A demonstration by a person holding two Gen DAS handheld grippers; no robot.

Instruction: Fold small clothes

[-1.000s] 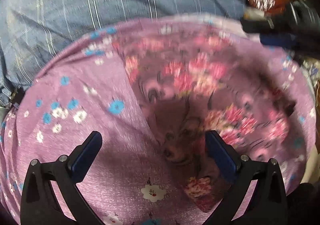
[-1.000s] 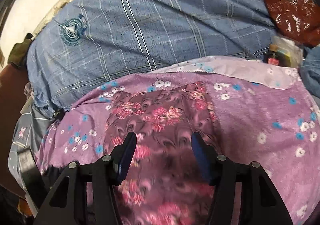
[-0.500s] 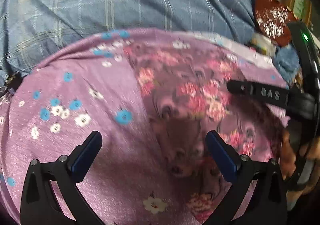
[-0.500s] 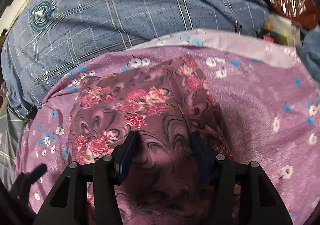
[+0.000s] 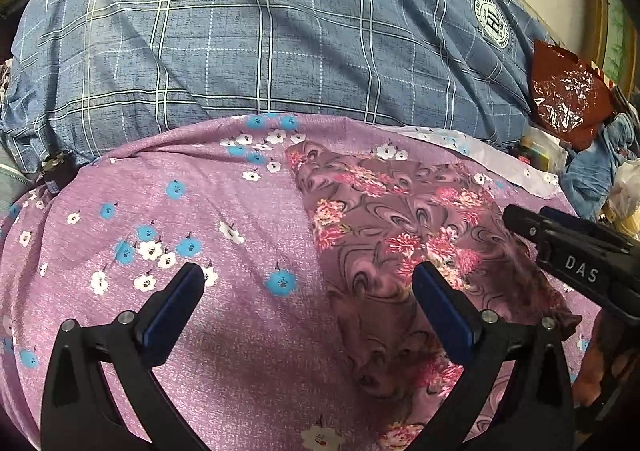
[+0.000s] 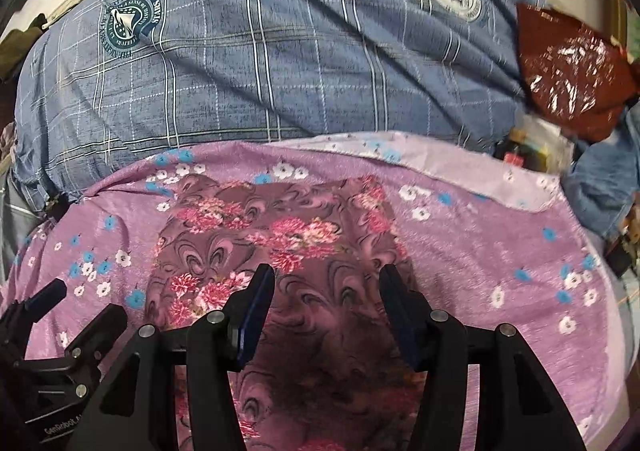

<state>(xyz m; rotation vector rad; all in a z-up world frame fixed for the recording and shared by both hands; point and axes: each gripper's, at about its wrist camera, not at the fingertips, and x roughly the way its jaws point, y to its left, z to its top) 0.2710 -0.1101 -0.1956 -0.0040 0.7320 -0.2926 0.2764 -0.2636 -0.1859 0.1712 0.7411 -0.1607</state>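
A small dark mauve garment with pink flowers (image 5: 404,227) lies flat on a purple flowered sheet (image 5: 200,219); it also shows in the right wrist view (image 6: 280,235). My left gripper (image 5: 308,287) is open and empty, over the sheet at the garment's left edge. My right gripper (image 6: 326,287) is open and empty, above the near part of the garment. Its black body (image 5: 576,255) shows at the right of the left wrist view. The left gripper (image 6: 44,315) shows at the lower left of the right wrist view.
A blue plaid bedcover (image 5: 280,43) with round emblems lies behind the purple sheet (image 6: 500,251). A dark red shiny bag (image 5: 568,91) and blue cloth (image 5: 600,159) with clutter sit at the far right. A pale wall lies beyond.
Both grippers have pulled back and risen, so more of the plaid cover shows. The garment lies still. The right gripper's body has shifted to the right edge of the left view.
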